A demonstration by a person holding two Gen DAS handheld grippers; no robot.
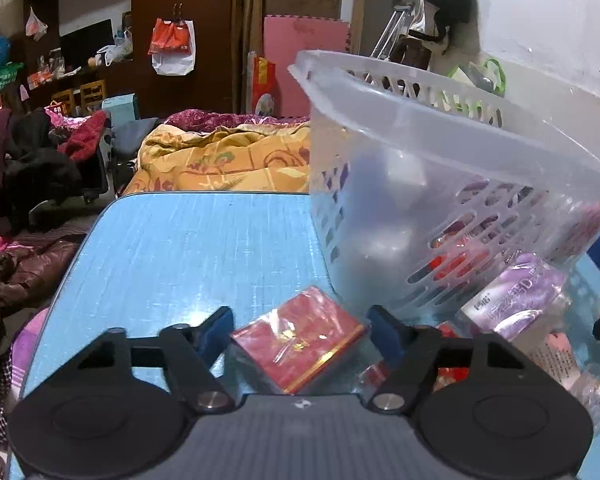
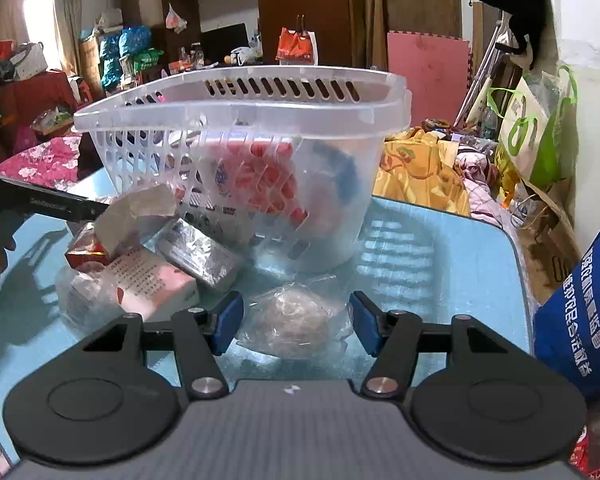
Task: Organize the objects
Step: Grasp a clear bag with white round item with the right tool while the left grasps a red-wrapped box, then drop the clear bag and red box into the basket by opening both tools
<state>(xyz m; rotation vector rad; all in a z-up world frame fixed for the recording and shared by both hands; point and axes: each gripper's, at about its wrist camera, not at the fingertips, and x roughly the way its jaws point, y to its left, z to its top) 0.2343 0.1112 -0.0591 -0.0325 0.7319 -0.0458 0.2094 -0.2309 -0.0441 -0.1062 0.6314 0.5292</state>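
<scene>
A clear slotted plastic basket (image 1: 440,184) stands on the blue table (image 1: 188,248) and holds red and purple packets; it also shows in the right wrist view (image 2: 260,128). My left gripper (image 1: 302,330) is open, its fingers on either side of a red wrapped box (image 1: 300,340) lying on the table. My right gripper (image 2: 296,322) is open around a clear plastic bag (image 2: 296,320) with a pale bundle inside. A purple packet (image 1: 520,292), a pink box (image 2: 156,280) and a silver packet (image 2: 200,256) lie beside the basket.
A blue printed bag (image 2: 576,300) stands at the right table edge. The other gripper's black body (image 2: 40,200) reaches in from the left. A bed with a yellow quilt (image 1: 228,160) and piled clothes (image 1: 32,168) lie beyond the table.
</scene>
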